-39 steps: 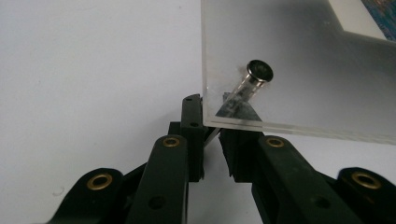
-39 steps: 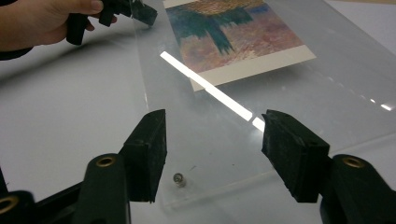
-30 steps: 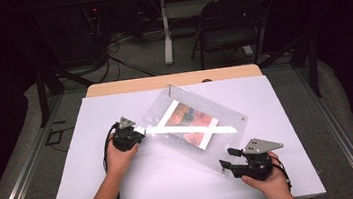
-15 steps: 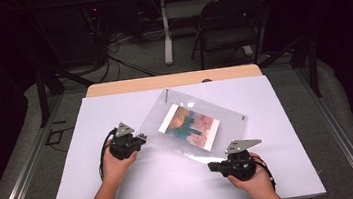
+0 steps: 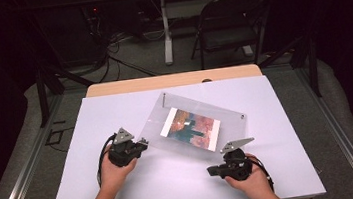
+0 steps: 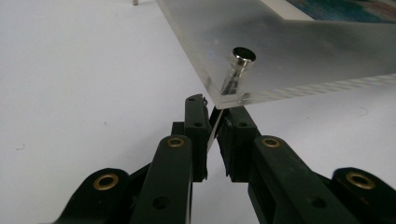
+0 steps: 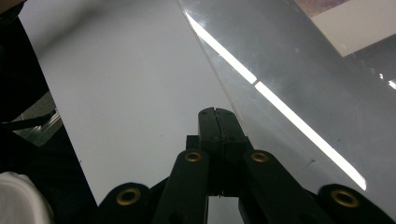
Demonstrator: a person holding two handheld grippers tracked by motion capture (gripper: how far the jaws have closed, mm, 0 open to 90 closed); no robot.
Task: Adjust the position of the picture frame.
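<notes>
A clear acrylic photo frame (image 5: 162, 116) lies askew on the white table (image 5: 279, 133), with a colour photo (image 5: 190, 128) inside it. Its near-left corner (image 6: 224, 88), which carries a metal standoff (image 6: 240, 63), sits right at the tips of my left gripper (image 6: 212, 116). That gripper's jaws are closed on a thin edge under that corner. In the high view the left gripper (image 5: 141, 144) touches the frame's left corner. My right gripper (image 7: 215, 112) is shut with nothing in it, just beside the frame's near edge (image 7: 224, 88). From above, the right gripper (image 5: 213, 170) points left, below the frame.
A wooden table edge (image 5: 172, 81) runs behind the white top. A folding chair (image 5: 227, 28) and floor cables (image 5: 123, 45) lie beyond it. Metal standoffs mark the frame's far corner (image 5: 164, 95) and right corner (image 5: 241, 116).
The frame has tipped down flatter and its bright glare stripes are gone. The right gripper has moved left, closer under the frame's near edge. The left gripper stayed at the left corner.
</notes>
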